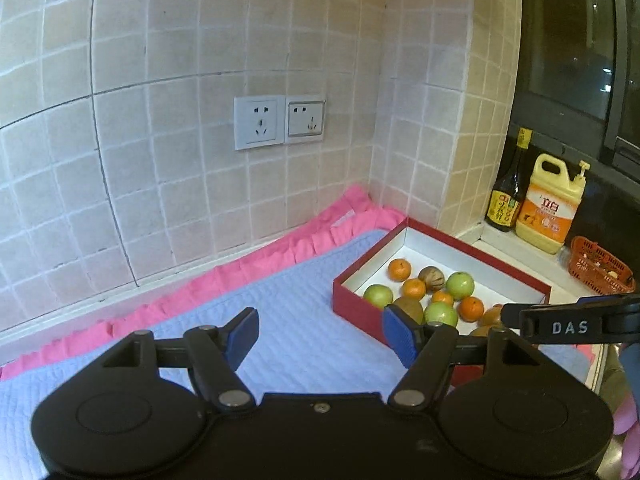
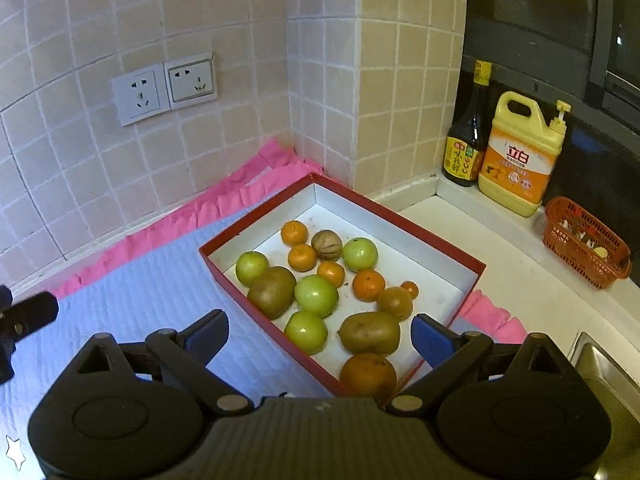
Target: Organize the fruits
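Both claws, left claw (image 1: 320, 334) and right claw (image 2: 320, 336), agape, empty; fruit box (image 2: 420, 220) ahead.

The left gripper (image 1: 320, 334) hangs tilted downward just left of the red box (image 2: 256, 300), over the near-left part of the scene. Its jaws stand wide apart, with nothing between the blue pads (image 1: 242, 334). One pad sits level with the box's near left wall.

The right gripper (image 2: 320, 338) is tilted downward over the near end of the red box. Its jaws are spread wide with nothing gripped, one on either side of the box's near corner. In the left wrist view its black finger (image 1: 568, 322) reaches in above the box's near right side. A pink-gloved hand (image 1: 628, 428) shows at the right edge there.
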